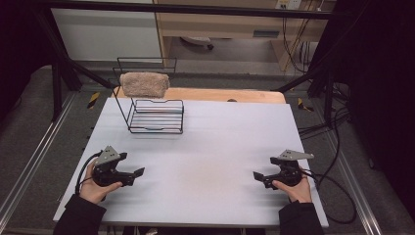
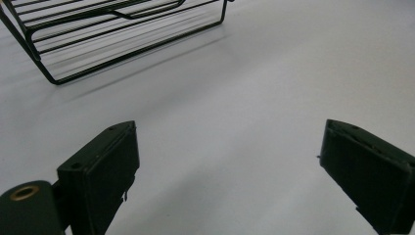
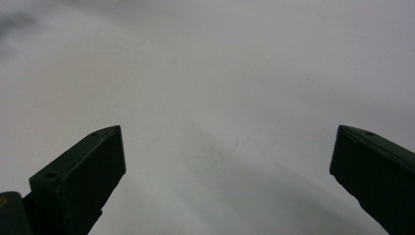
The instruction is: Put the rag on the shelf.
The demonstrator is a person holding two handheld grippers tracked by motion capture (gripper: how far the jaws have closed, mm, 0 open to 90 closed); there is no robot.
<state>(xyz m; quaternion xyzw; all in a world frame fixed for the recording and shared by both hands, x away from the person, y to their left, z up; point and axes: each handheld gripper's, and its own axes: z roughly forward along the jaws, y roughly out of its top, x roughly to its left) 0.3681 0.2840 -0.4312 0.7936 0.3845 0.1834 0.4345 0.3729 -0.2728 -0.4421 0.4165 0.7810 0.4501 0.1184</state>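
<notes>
At the near edge of the table, two sleeved forearms come in, each hand holding a gripper just above the pale surface. The left gripper sits close to the near left corner, its jaws spread wide with only bare table between them, pointing toward the middle. The right gripper mirrors it near the near right corner, jaws likewise parted and holding nothing, aimed inward at its partner (the two are well apart, with the open middle of the table between them). A black cable trails from each gripper off the side of the table.

In the left gripper view, the left gripper has its two black pads far apart, and the lower frame of the wire rack shows ahead of them at the upper left, resting on the table. In the right gripper view, the right gripper has its pads equally wide over plain tabletop.

Farther back, toward the far left corner, the black wire rack stands on the table, well apart from both grippers. A fluffy beige towel lies draped over the rack's raised back rail at the far edge, clear of the tabletop.
</notes>
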